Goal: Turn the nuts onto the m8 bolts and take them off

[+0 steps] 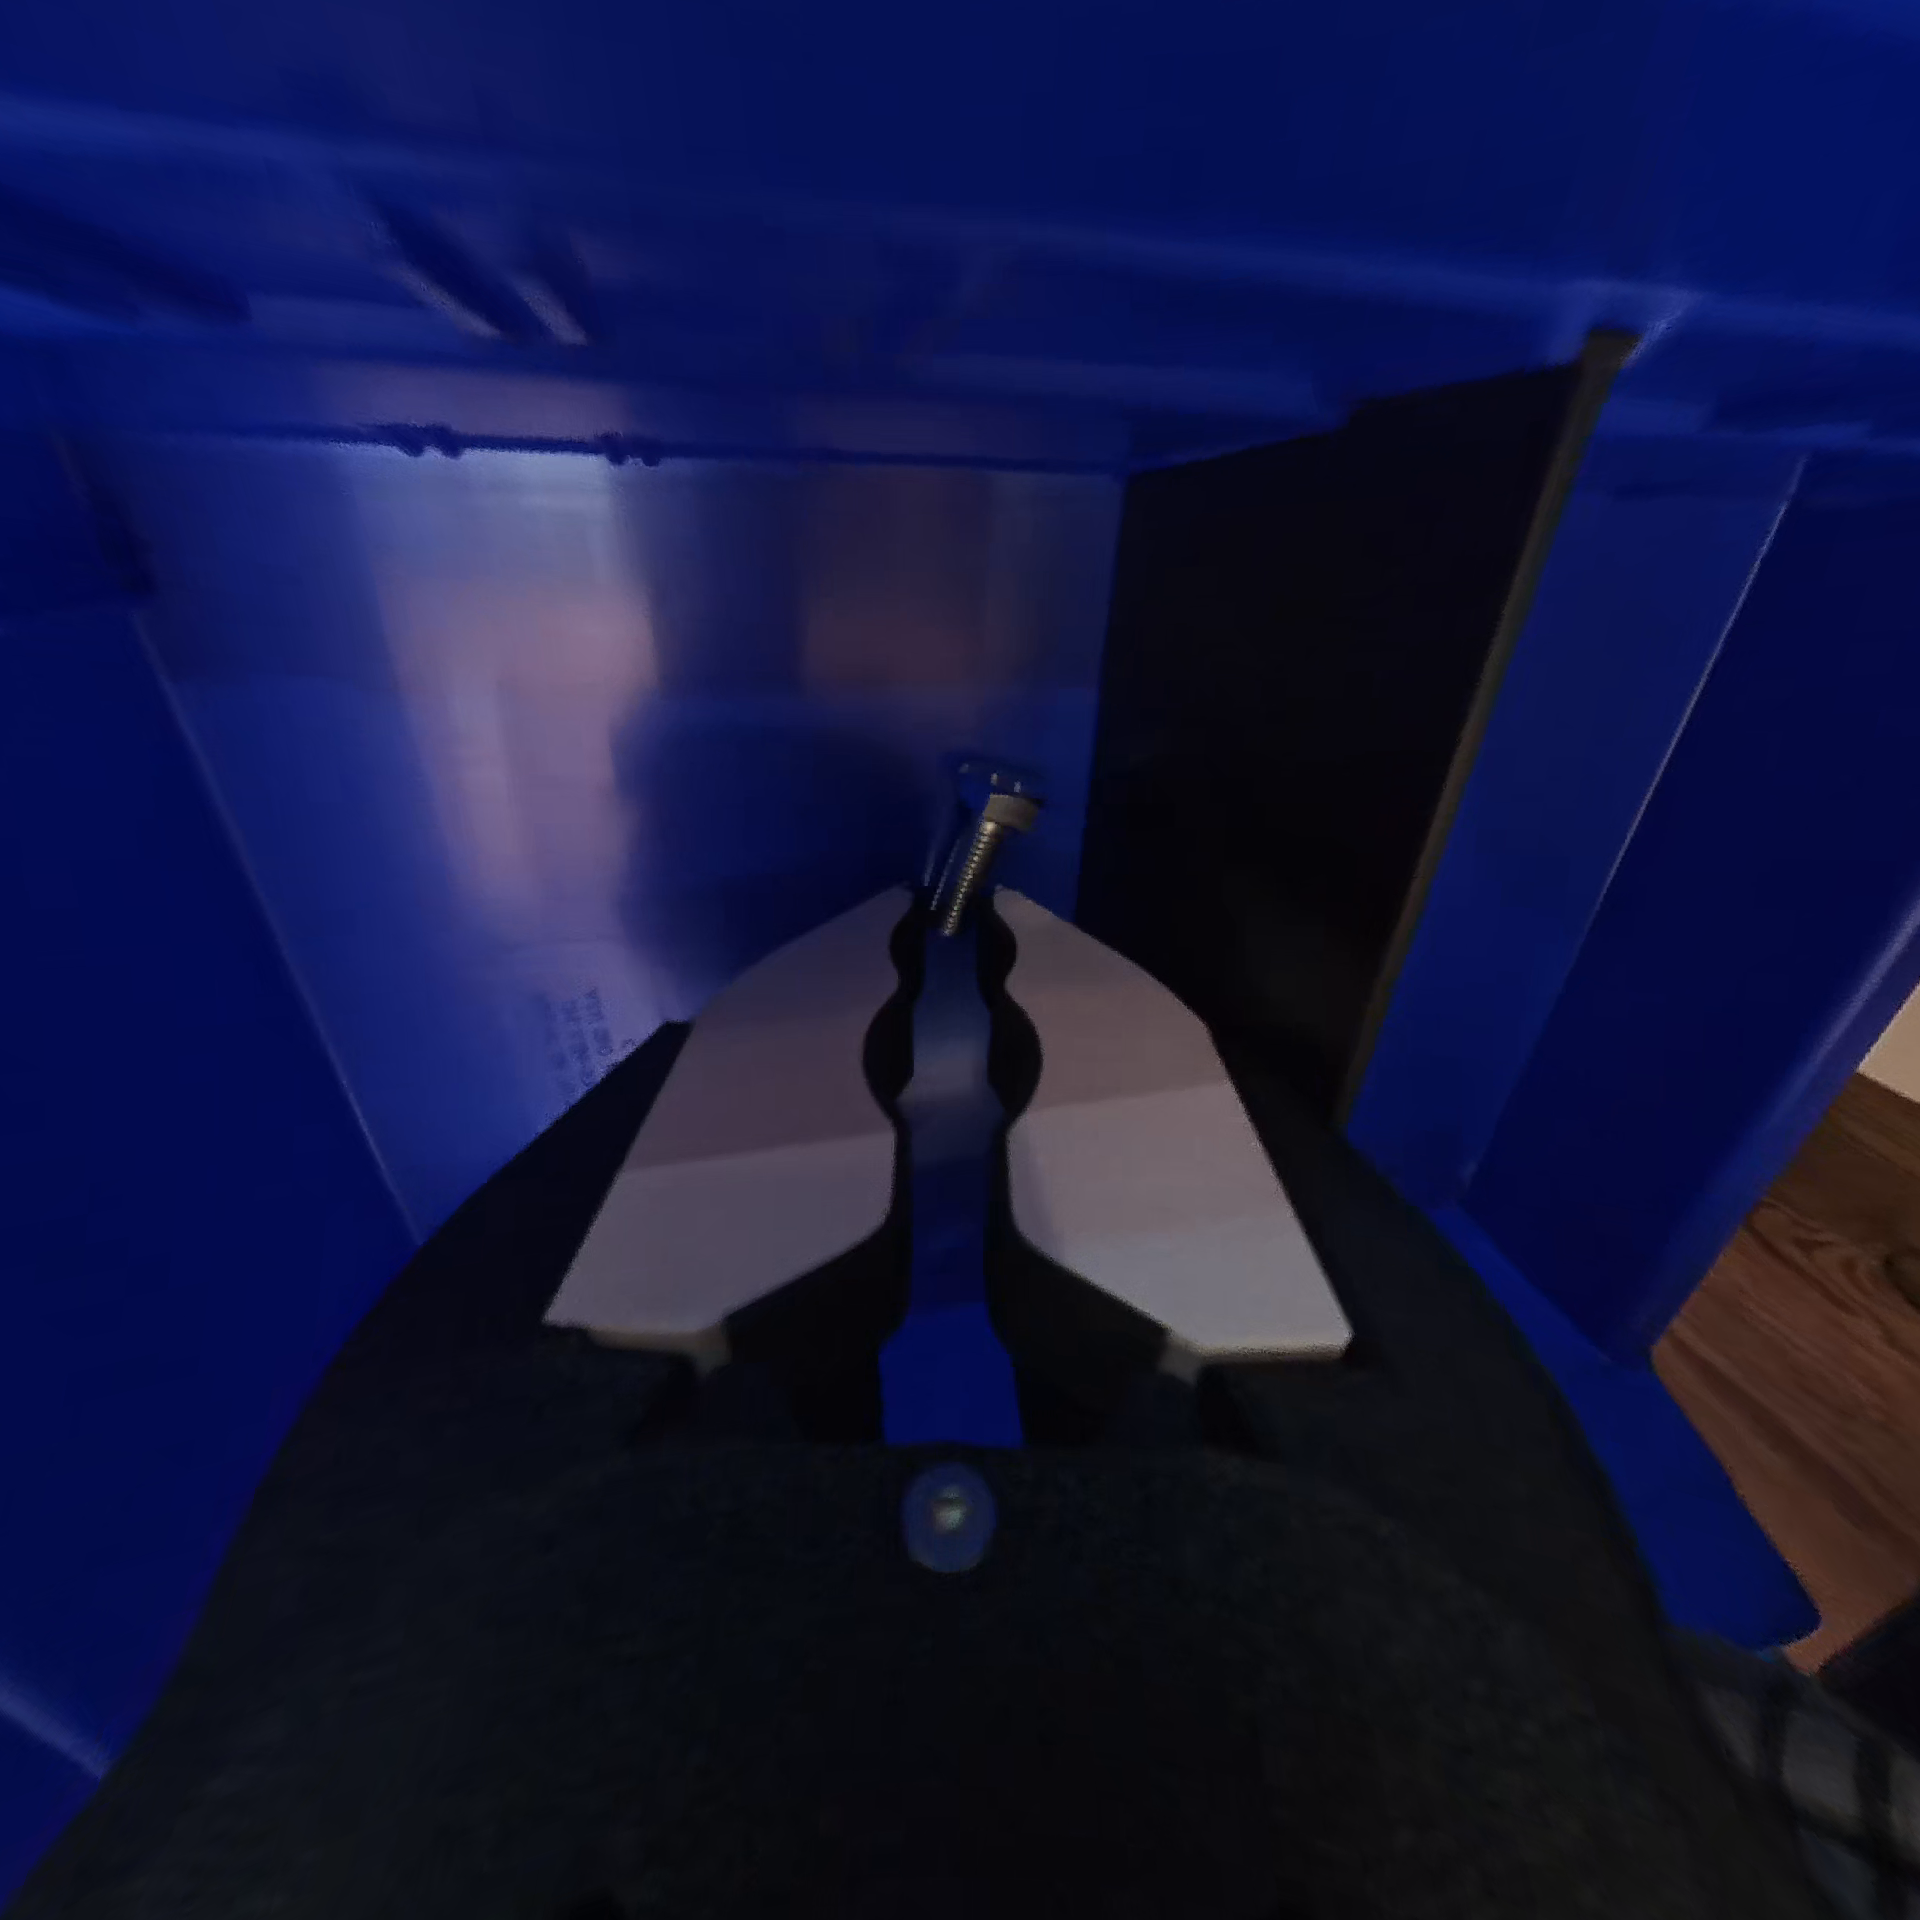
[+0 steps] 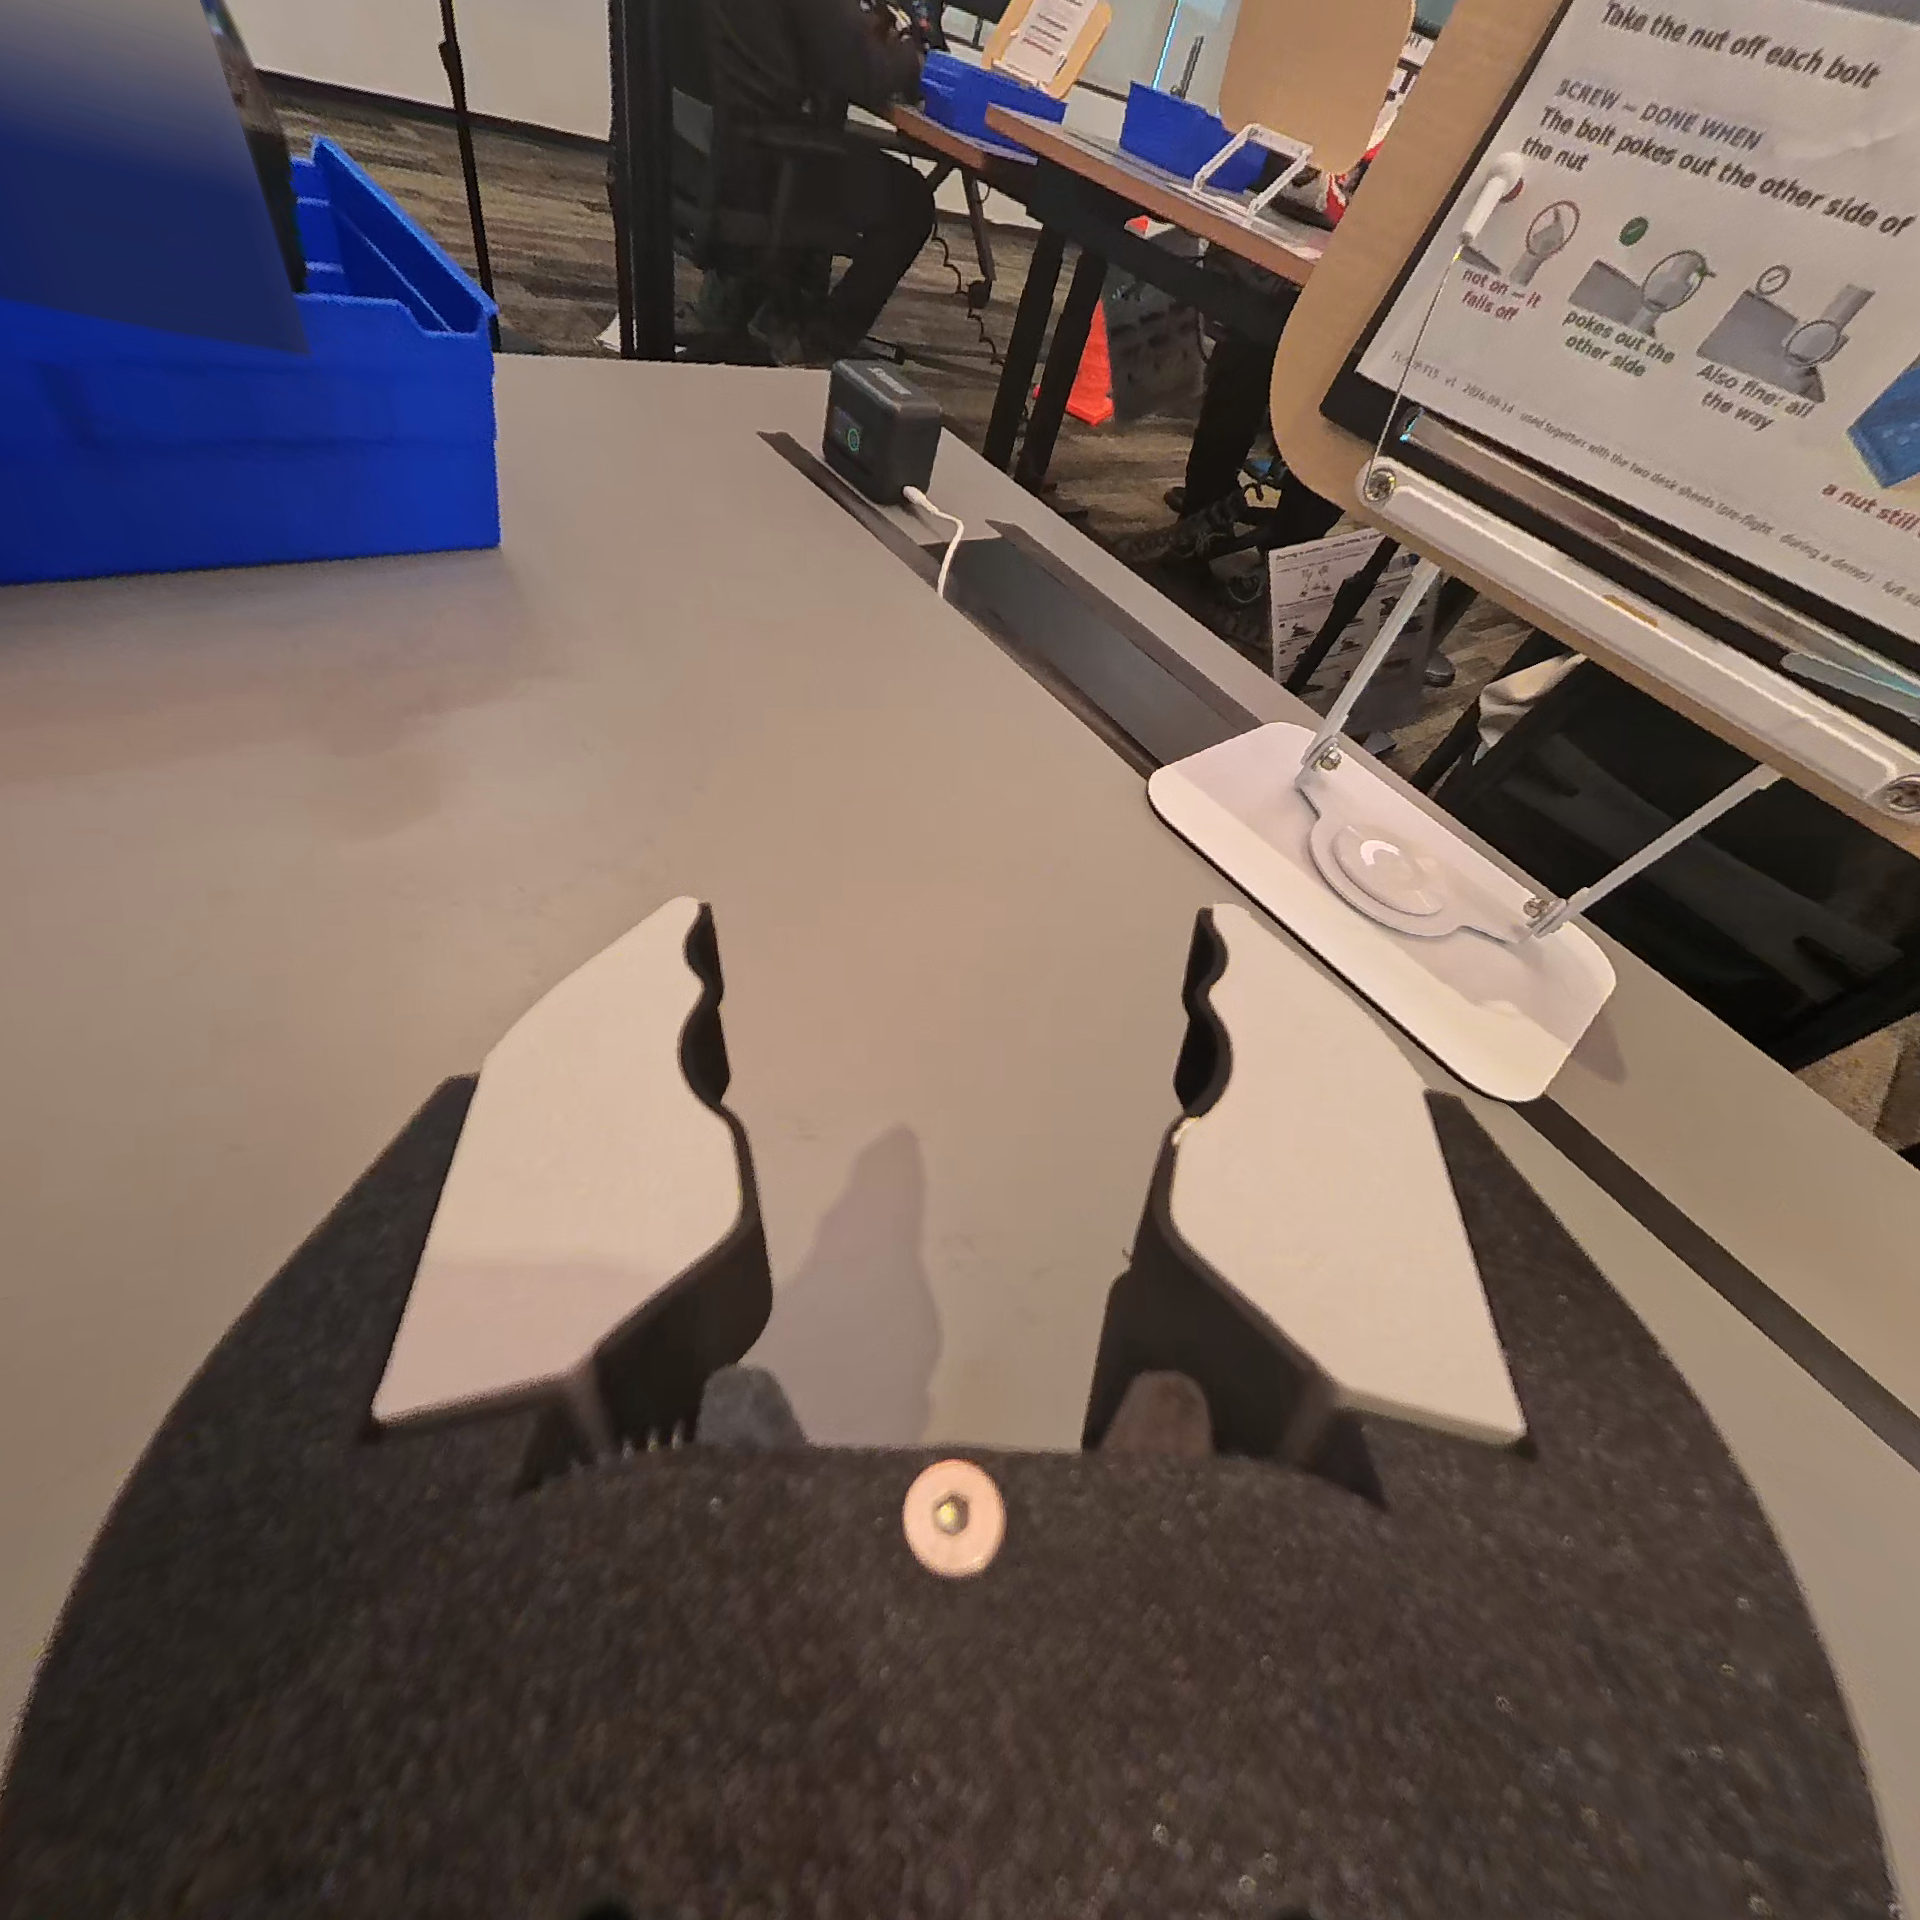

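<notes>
my left claw [image 1: 956, 914], mid frame inside the bin [image 1: 312, 727], pinches a bolt [image 1: 977, 842] by its thread tip, so i'd lift slowly; right claw [image 2: 951, 997] is spread, empty.

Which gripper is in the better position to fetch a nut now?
Probably the right gripper: its jaws are open and empty above the table. The left gripper is shut on a bolt.

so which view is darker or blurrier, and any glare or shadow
Left wrist view: dim and soft inside the blue bin, pale glare on its wall; the bolt in the left gripper stays fairly sharp. Right wrist view: bright, crisp, right gripper shadowing the grey table.
</notes>
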The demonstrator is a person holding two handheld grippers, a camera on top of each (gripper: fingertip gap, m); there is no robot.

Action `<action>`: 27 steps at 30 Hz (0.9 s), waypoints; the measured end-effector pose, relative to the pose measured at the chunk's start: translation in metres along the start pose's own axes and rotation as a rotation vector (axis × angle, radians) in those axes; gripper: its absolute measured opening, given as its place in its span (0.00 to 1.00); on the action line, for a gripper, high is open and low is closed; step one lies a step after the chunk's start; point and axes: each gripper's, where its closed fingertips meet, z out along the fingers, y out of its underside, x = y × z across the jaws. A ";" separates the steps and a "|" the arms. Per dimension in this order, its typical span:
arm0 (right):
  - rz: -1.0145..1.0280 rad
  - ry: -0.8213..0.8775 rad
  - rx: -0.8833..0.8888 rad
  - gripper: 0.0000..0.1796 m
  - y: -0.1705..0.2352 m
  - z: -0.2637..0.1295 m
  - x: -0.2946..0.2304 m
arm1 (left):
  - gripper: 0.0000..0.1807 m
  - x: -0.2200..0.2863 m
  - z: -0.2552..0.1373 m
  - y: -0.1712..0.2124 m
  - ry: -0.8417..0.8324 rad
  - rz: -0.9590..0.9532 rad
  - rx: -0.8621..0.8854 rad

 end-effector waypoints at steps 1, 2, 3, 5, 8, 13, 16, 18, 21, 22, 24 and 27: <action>0.003 -0.001 0.003 0.47 0.000 -0.001 0.000 | 0.05 0.000 0.000 0.000 0.000 -0.021 -0.001; 0.006 -0.002 0.007 0.47 0.000 -0.003 -0.001 | 0.05 -0.001 0.000 0.000 -0.005 -0.048 -0.006; 0.009 -0.001 0.012 0.47 -0.001 -0.005 -0.001 | 0.05 -0.003 -0.001 0.000 -0.015 -0.076 -0.012; 0.015 0.001 0.027 0.47 -0.003 -0.010 0.000 | 0.05 -0.008 -0.003 0.002 -0.047 -0.117 -0.021; 0.025 0.010 0.052 0.47 -0.005 -0.022 0.001 | 0.04 -0.012 -0.017 0.001 -0.087 -0.198 0.004; 0.033 0.035 0.093 0.47 -0.008 -0.053 0.006 | 0.04 -0.011 -0.063 -0.003 -0.198 -0.311 0.039; 0.049 0.053 0.125 0.47 -0.007 -0.076 0.012 | 0.04 -0.001 -0.097 -0.022 -0.278 -0.338 0.071; 0.064 0.060 0.143 0.46 -0.005 -0.092 0.014 | 0.04 0.008 -0.117 -0.044 -0.324 -0.341 0.104; 0.077 0.068 0.163 0.46 0.003 -0.115 0.017 | 0.04 0.024 -0.137 -0.092 -0.372 -0.326 0.154; 0.081 0.067 0.163 0.46 0.006 -0.123 0.018 | 0.04 0.028 -0.141 -0.110 -0.386 -0.313 0.168; 0.092 0.070 0.167 0.45 0.011 -0.137 0.020 | 0.04 0.034 -0.144 -0.150 -0.421 -0.273 0.198; 0.110 0.069 0.173 0.45 0.019 -0.157 0.022 | 0.04 0.038 -0.138 -0.216 -0.453 -0.215 0.260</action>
